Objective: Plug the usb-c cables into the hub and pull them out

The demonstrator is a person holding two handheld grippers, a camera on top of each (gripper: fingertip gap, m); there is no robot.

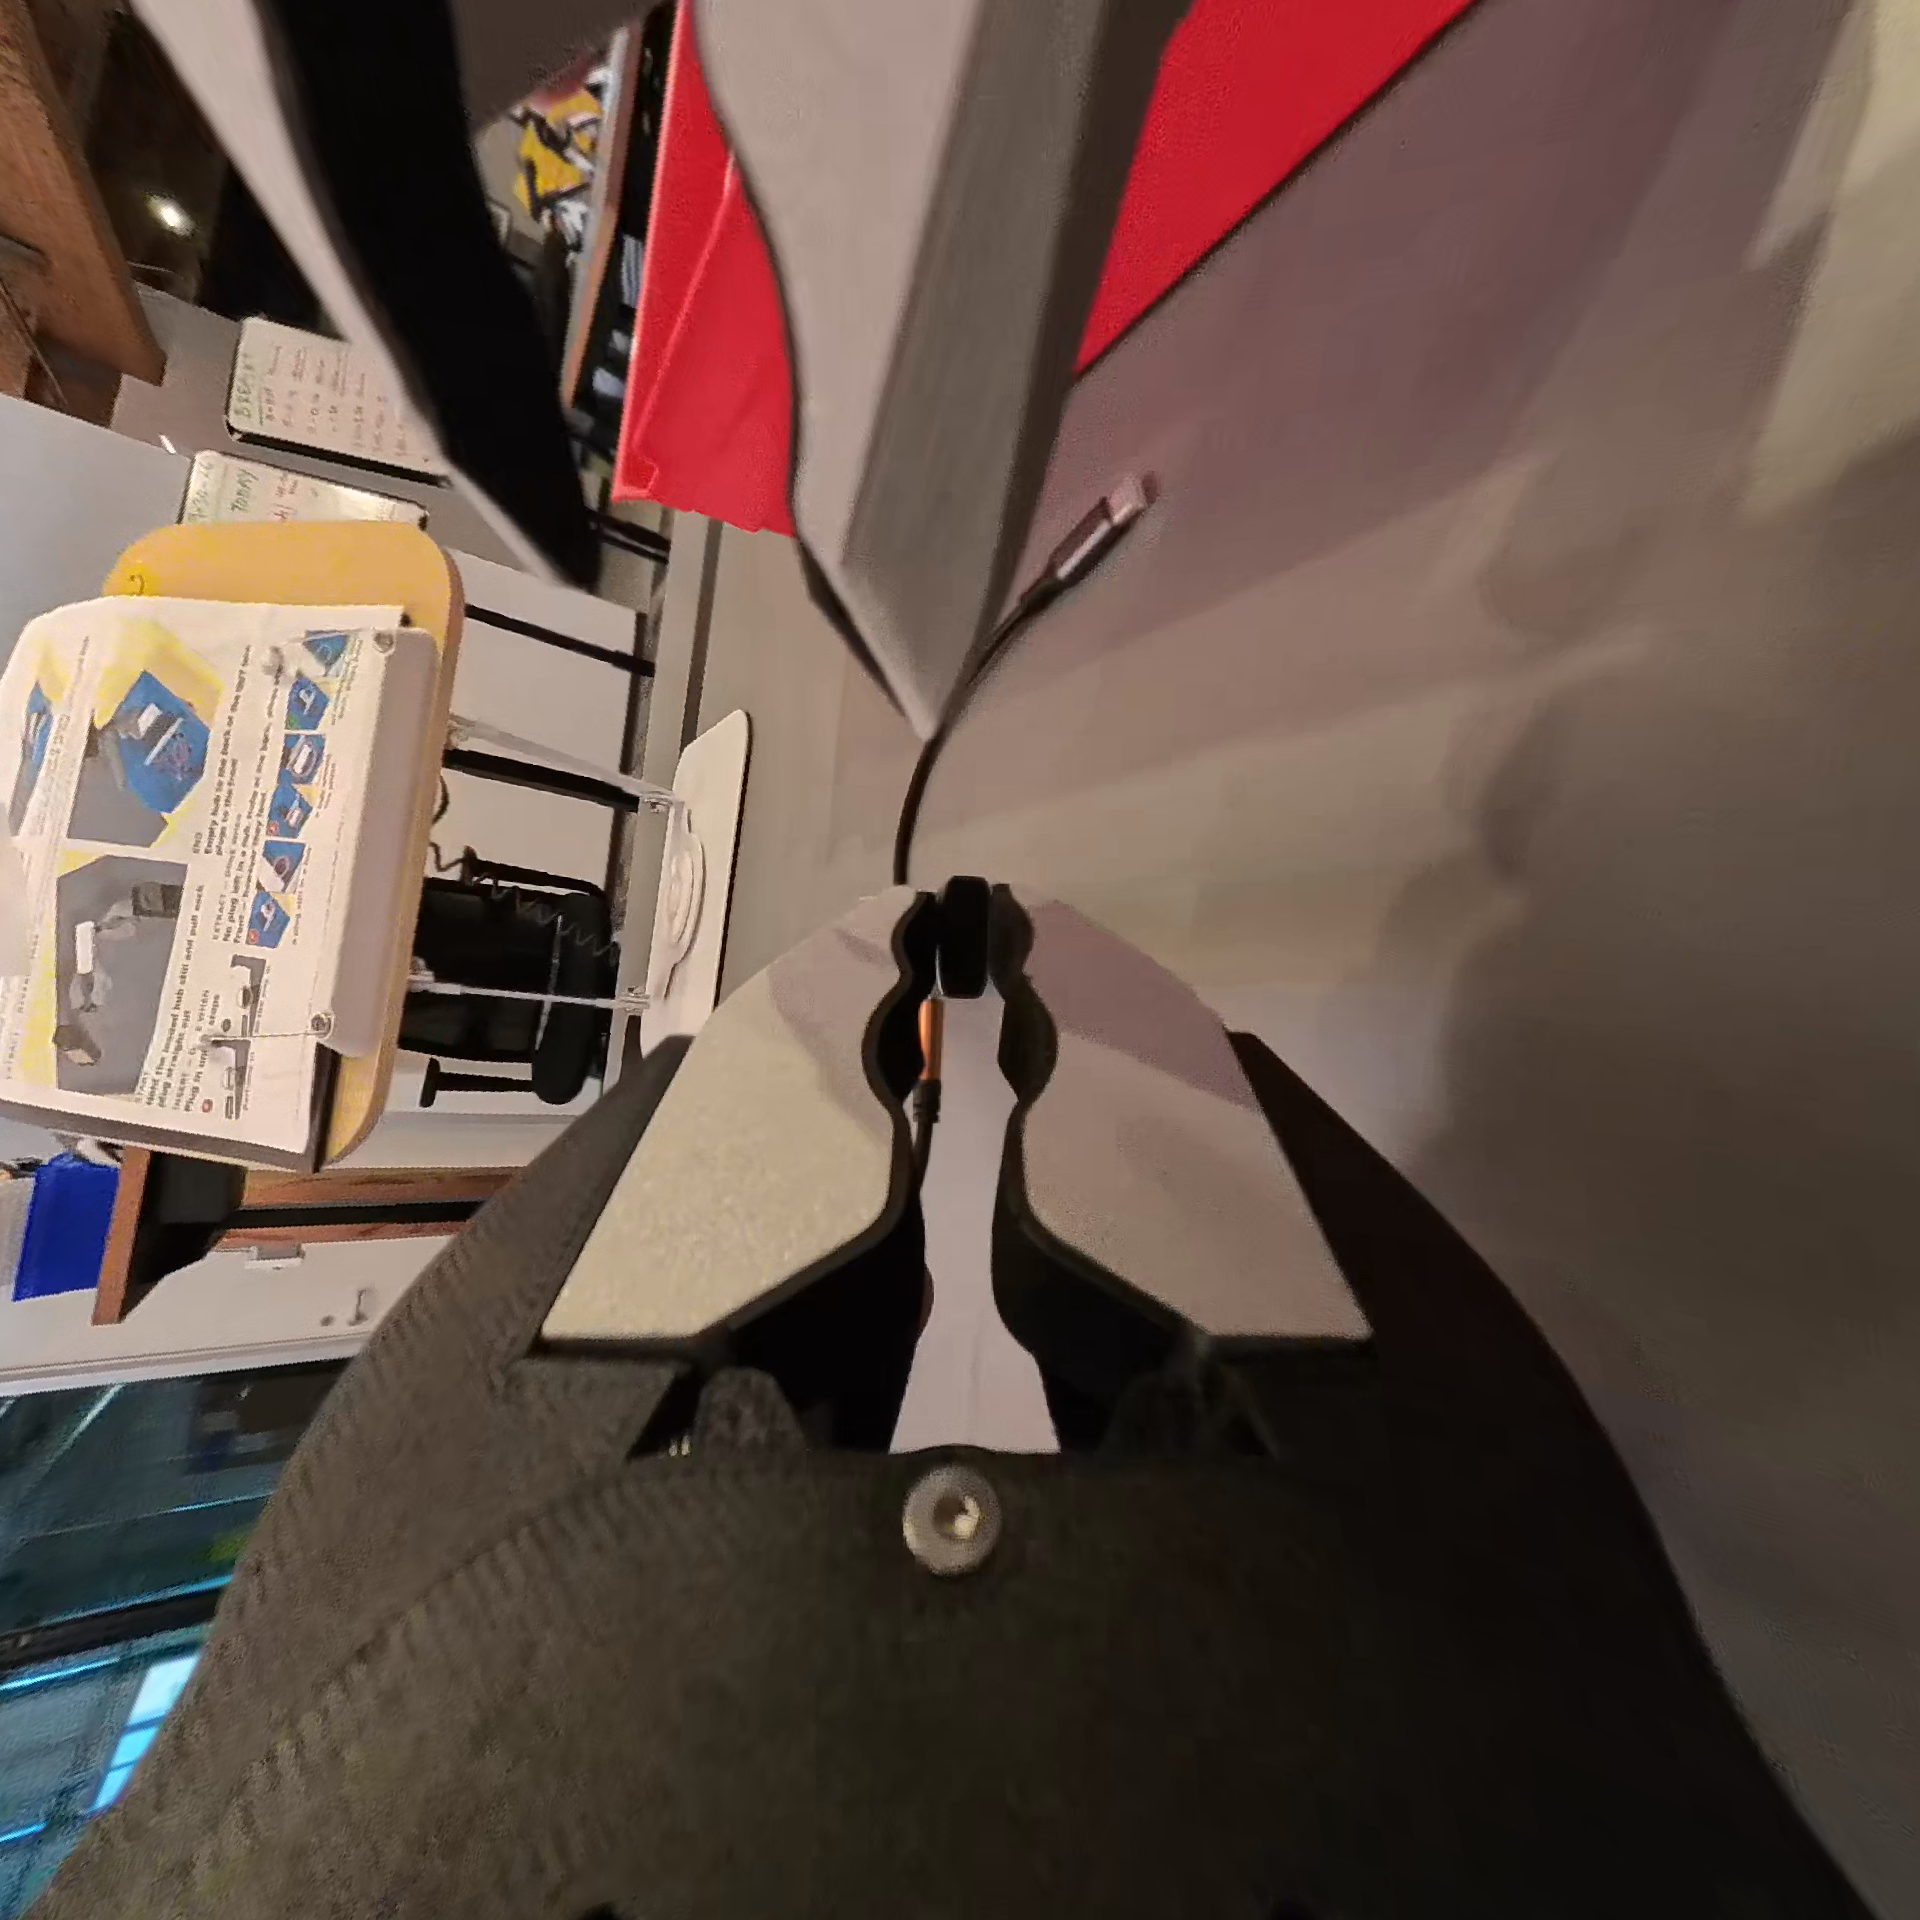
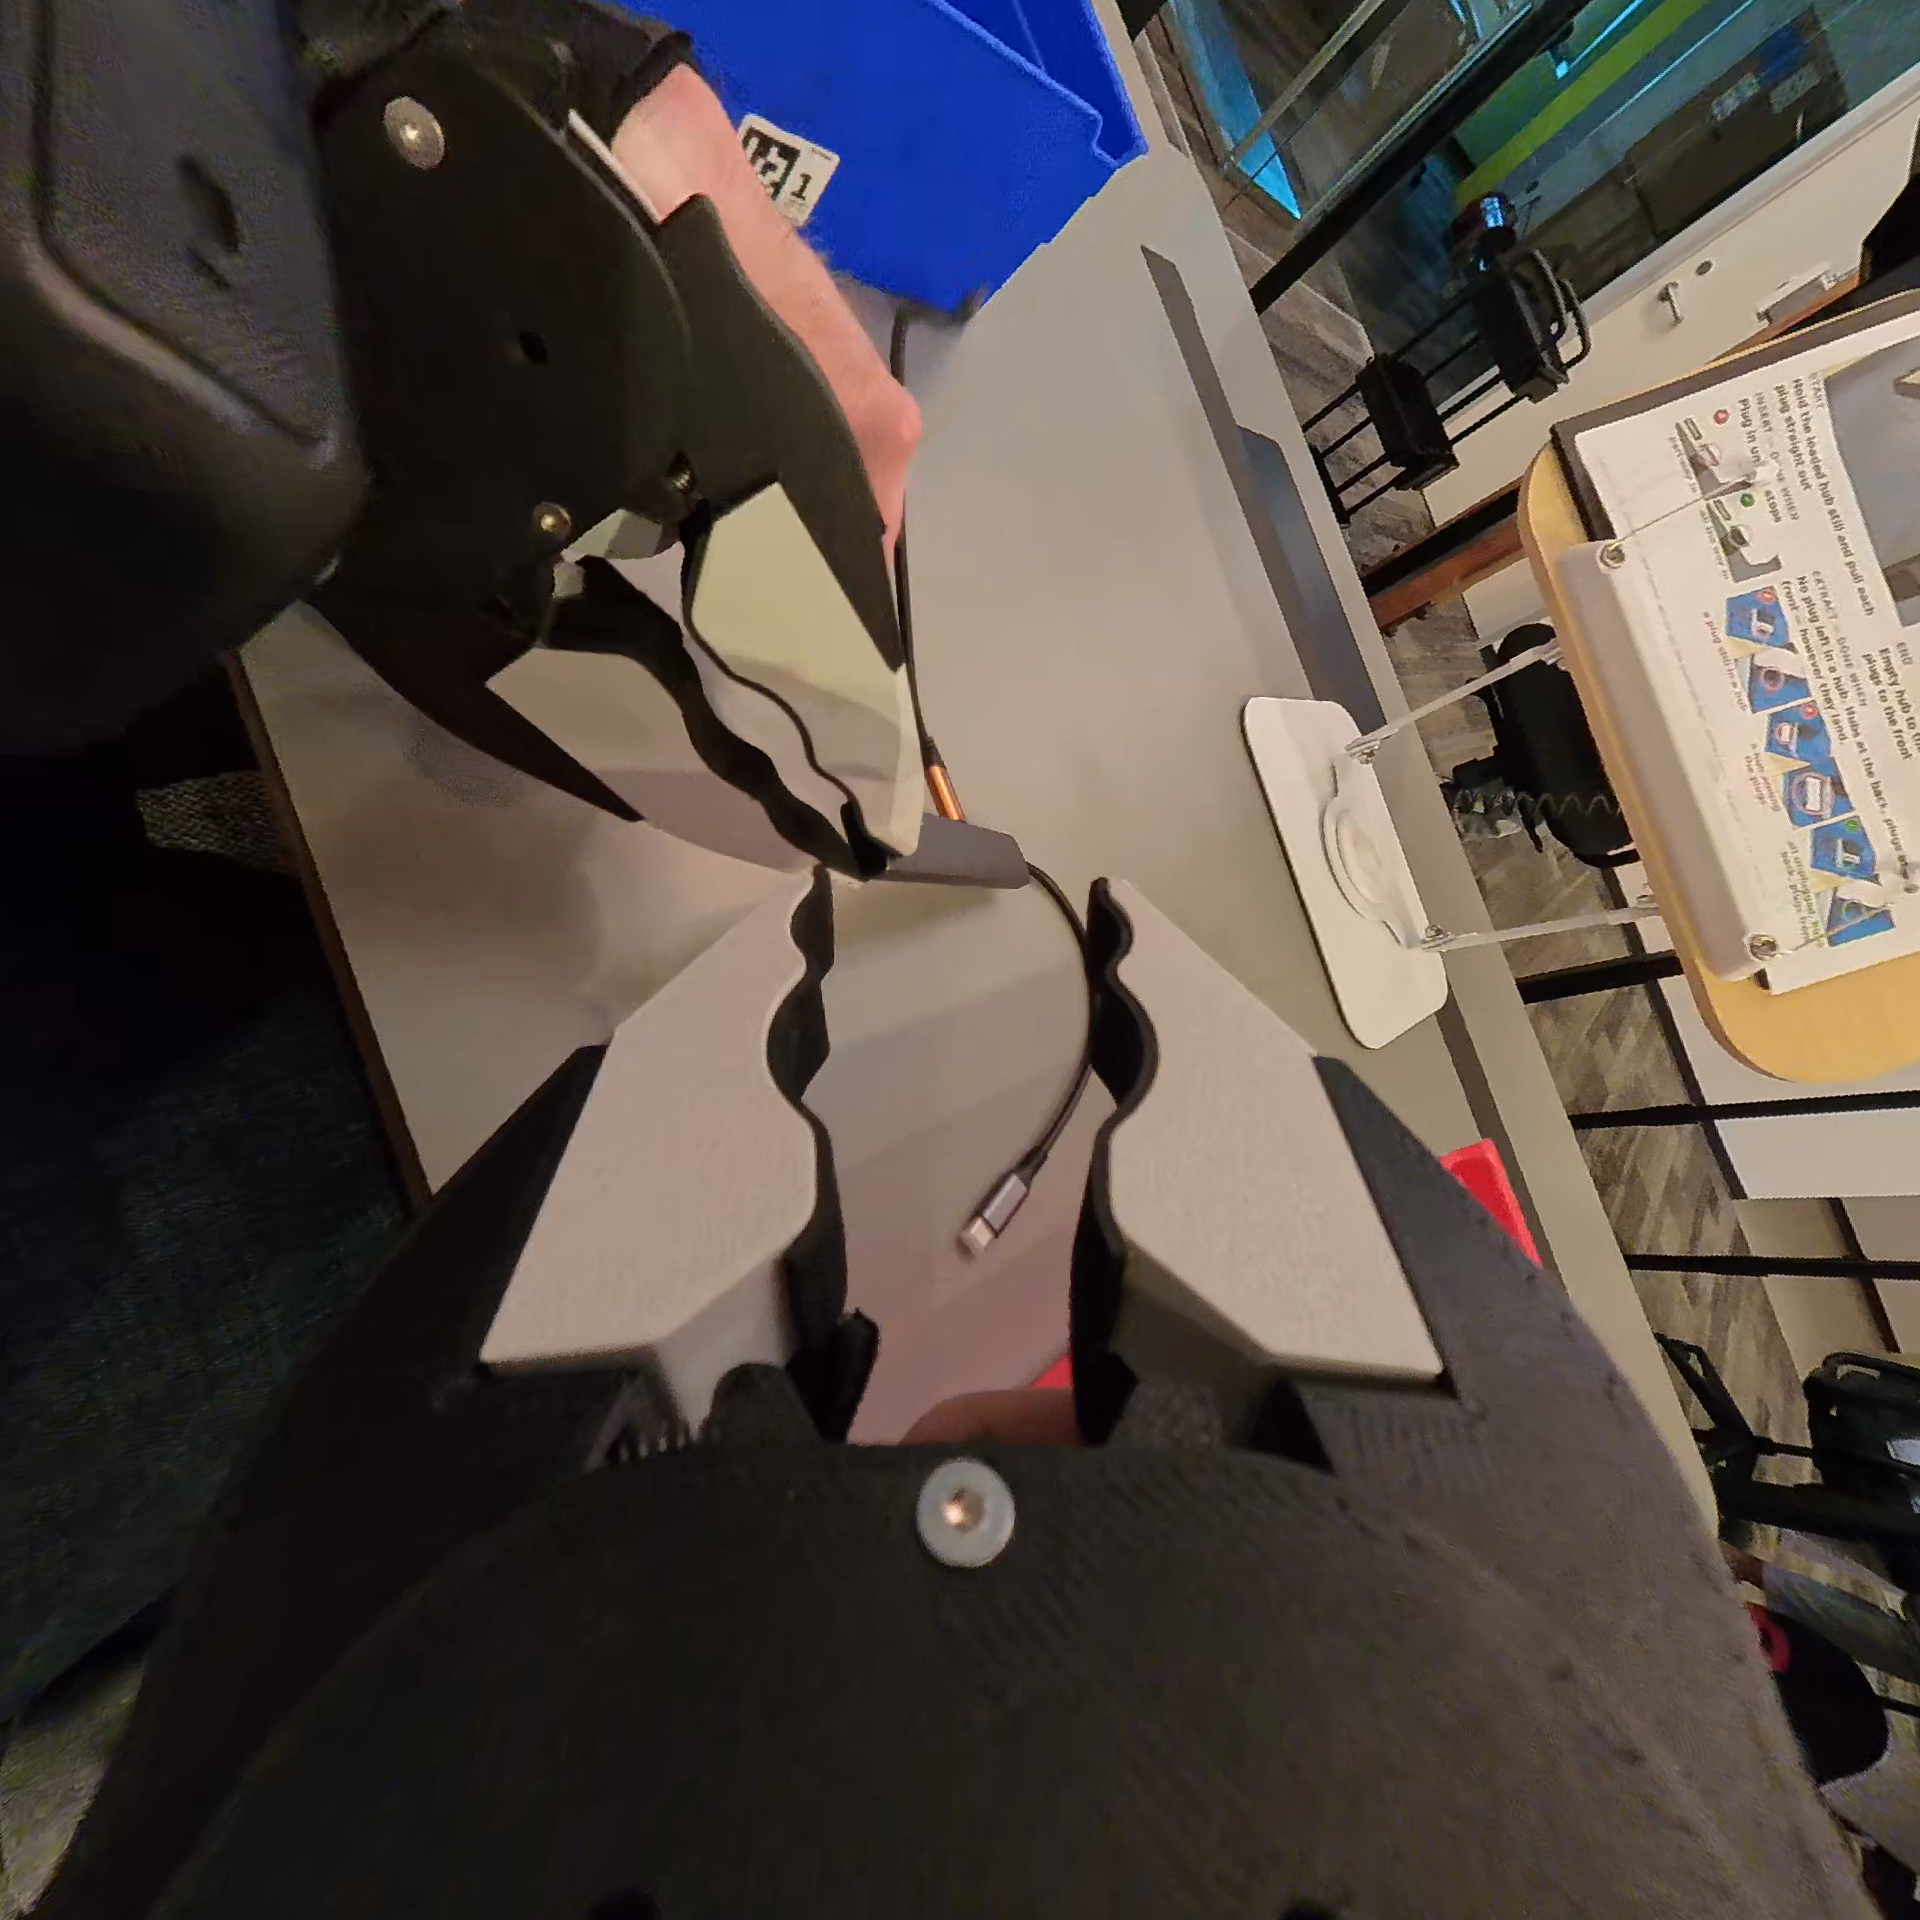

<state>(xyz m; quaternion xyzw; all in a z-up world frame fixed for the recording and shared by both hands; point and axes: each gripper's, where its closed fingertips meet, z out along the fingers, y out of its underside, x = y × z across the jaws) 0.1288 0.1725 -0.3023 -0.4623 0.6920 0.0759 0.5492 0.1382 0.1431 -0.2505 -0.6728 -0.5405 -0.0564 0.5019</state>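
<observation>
My left gripper point(image 1: 961, 914) is shut on the small dark grey hub point(image 1: 963, 940), which I see end-on between the fingertips. A black cable with a copper-coloured plug point(image 1: 931, 1029) meets the hub's near end inside the jaws. The hub's own black lead runs off to a silver usb-c plug point(image 1: 1112, 514) lying on the grey table. In the right wrist view the left gripper point(image 2: 873, 842) holds the hub point(image 2: 961, 857) just above the table, with the copper plug point(image 2: 945, 790) behind it. My right gripper point(image 2: 961, 904) is open and empty, close in front of the hub. The silver plug point(image 2: 992, 1216) lies between its fingers.
A blue bin point(image 2: 914, 135) stands at the table's far end behind the left hand. A white stand base point(image 2: 1340, 862) holding an instruction sheet point(image 2: 1766, 675) sits at the table's right edge. A red object point(image 2: 1486, 1184) lies near my right gripper. Spacing between my two grippers at the tips: around 6 cm.
</observation>
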